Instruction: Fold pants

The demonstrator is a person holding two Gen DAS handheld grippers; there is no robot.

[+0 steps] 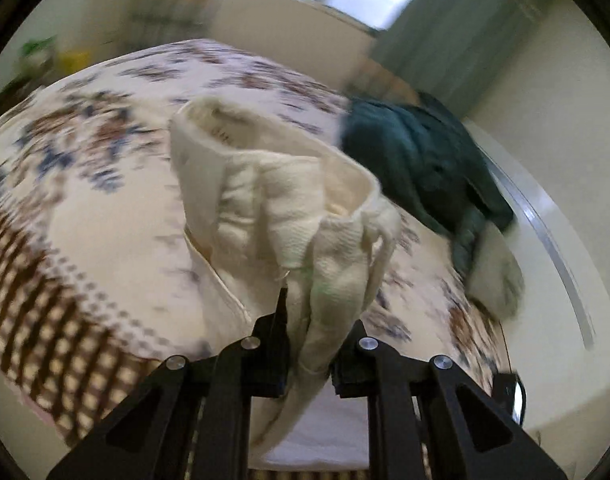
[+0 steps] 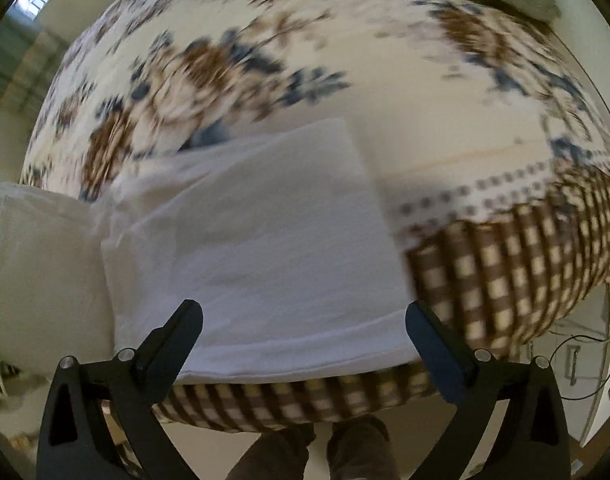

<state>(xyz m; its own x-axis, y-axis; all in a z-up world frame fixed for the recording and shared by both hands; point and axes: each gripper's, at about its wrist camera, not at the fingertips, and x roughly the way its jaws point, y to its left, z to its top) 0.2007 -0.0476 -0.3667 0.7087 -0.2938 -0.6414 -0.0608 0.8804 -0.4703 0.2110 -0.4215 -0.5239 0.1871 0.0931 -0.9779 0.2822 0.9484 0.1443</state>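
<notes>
- Two hand-held grippers in play: left hand-held gripper [image 1: 311, 344] is clamped on a bunch of cream fabric, the pants [image 1: 289, 208], w/ cloth squeezed between its pads; right hand-held gripper [image 2: 305, 336] is spread wide, nothing in it.
- Left wrist view: pants rise from the jaws toward 12 o'clock, long axis running approx 6-to-11 o'clock; open waistband sits at the far end near 11, drawstring bit dangling at approx 2 o'clock of the grip. Garment looks lifted off the bed [image 1: 105, 208], but whether its far end touches the cover can't be told.
- Right wrist view: cream mass at 9 o'clock edge [image 2: 37, 264] is prob. the same pants, hanging just beside the right hand-held gripper's left finger [image 2: 173, 336]. So the free end lies to 9 o'clock of the right one; judgement: the coming move turns on it swinging that way to pinch a 2nd corner.
- Straight ahead of the right hand-held gripper, at 12 o'clock btw its fingers, is a white folded cloth [image 2: 265, 240] lying flat near the bed's edge.
- Further out: dark green garment [image 1: 421, 168] at 2 o'clock in the left wrist view, well apart from the pants.
- Hard to make out: both views motion-blurred; pant legs are bunched, hems not visible; lower part is cut off below the left jaws; grey-green lump at far right of the bed unclear.
</notes>
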